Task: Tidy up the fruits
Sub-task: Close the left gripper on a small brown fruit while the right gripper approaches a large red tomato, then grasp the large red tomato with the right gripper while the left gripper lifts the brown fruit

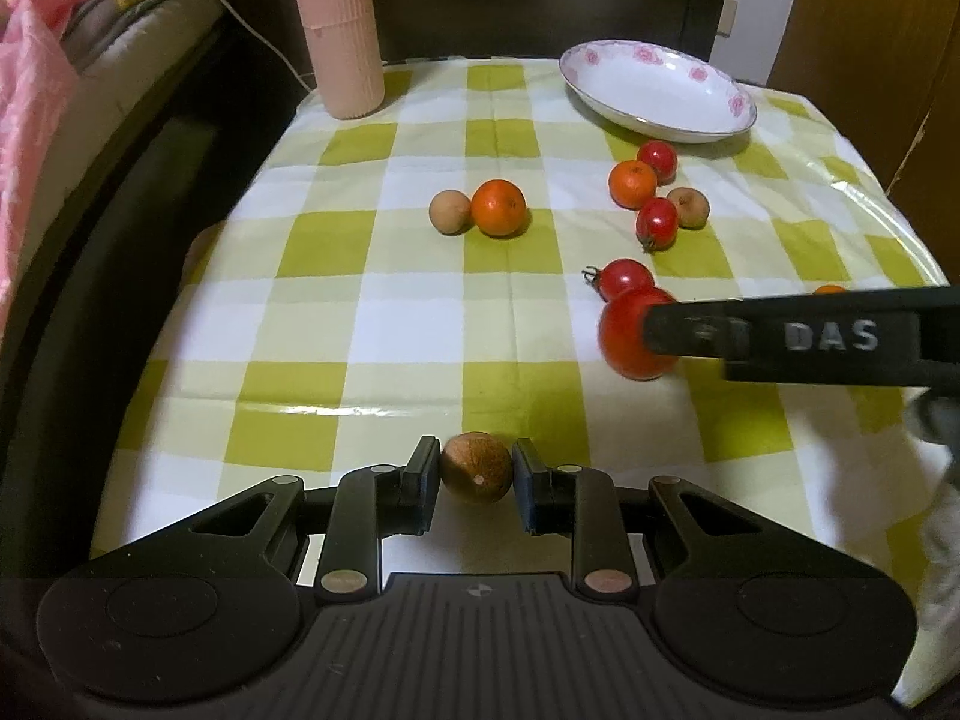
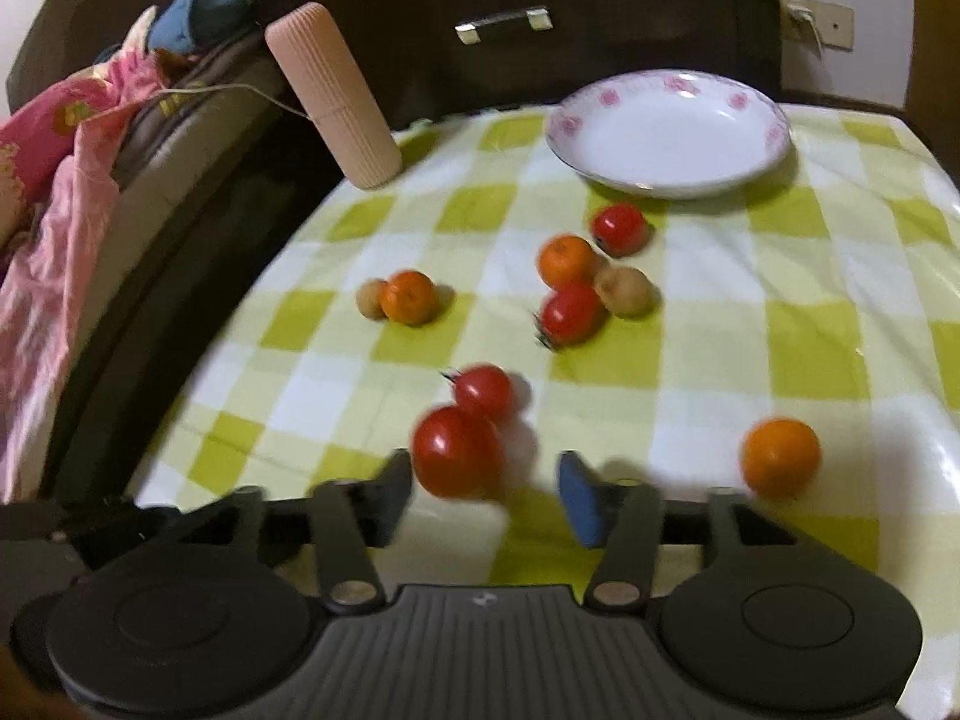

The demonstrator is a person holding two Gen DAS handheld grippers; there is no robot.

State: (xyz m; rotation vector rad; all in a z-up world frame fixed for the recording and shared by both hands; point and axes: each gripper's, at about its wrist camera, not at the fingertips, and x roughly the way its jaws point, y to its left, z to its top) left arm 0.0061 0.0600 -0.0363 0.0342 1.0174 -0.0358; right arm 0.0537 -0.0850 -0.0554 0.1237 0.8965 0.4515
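My left gripper (image 1: 477,461) is shut on a small brown round fruit (image 1: 477,471), just above the checked tablecloth (image 1: 372,312). My right gripper (image 2: 486,471) stands open around a large red tomato (image 2: 456,453). The tomato lies against the left pad, with a clear gap to the blue right pad (image 2: 579,498). In the left wrist view the right gripper's finger (image 1: 780,333) reaches in from the right beside that tomato (image 1: 627,339). Another tomato (image 2: 485,391) sits just behind it. An empty white floral plate (image 1: 654,93) stands at the far right.
Loose on the cloth are an orange (image 1: 498,207) beside a brown fruit (image 1: 450,212), and a cluster of an orange (image 1: 632,183), two tomatoes (image 1: 657,222) and a brown fruit (image 1: 688,207). One orange (image 2: 780,456) lies near right. A pink ribbed cylinder (image 1: 339,24) stands far left; bedding (image 1: 36,120) lies past the table's left edge.
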